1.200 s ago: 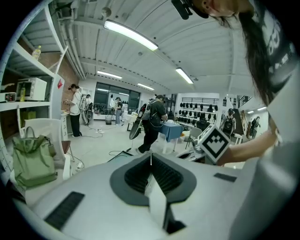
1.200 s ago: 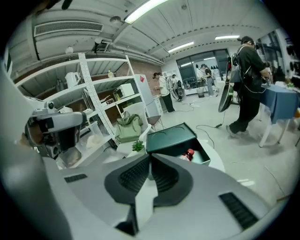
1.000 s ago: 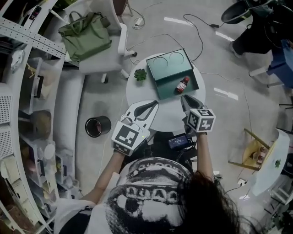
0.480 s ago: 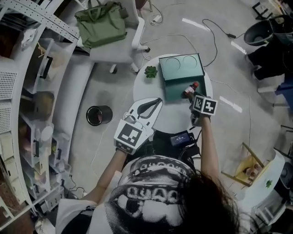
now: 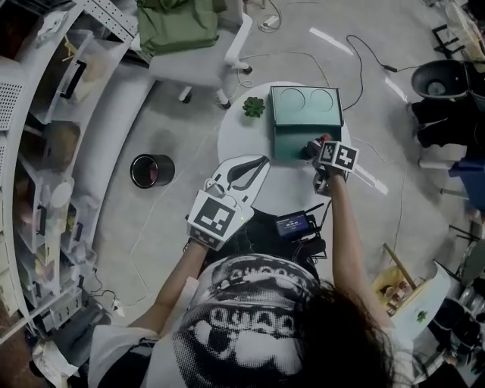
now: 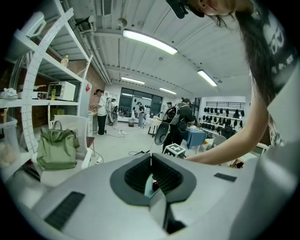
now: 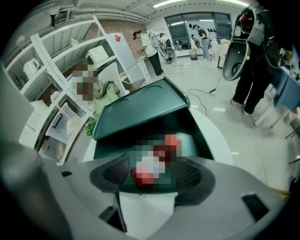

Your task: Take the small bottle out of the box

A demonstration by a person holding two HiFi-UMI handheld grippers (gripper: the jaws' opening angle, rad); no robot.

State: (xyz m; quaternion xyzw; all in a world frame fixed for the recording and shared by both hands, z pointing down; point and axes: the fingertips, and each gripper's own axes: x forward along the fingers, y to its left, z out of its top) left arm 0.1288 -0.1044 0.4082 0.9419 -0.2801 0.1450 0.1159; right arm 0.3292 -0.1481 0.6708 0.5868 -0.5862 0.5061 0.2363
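A small bottle [image 7: 157, 161] with a red cap lies on its side in the open green box [image 7: 140, 110], partly under a mosaic patch. My right gripper [image 7: 154, 177] reaches into the box's front. Its jaws are opening, with the bottle between the pads [image 7: 117, 171], which do not press on it. From the head view, the right gripper [image 5: 320, 151] sits over the bottle [image 5: 323, 140] at the near right corner of the box [image 5: 303, 114]. My left gripper [image 5: 263, 161] rests shut over the table's near left part, holding nothing. In its own view the left gripper [image 6: 151, 161] has its jaws together.
The box stands on a round white table [image 5: 246, 136] beside a small green plant [image 5: 254, 107]. A black bin [image 5: 148, 170] and a white chair [image 5: 220, 57] with a green bag [image 5: 178, 23] are on the floor to the left. Cables run behind the table.
My right gripper has moved forward from the table's near edge into the box and now straddles the bottle. The left gripper has stayed in place.
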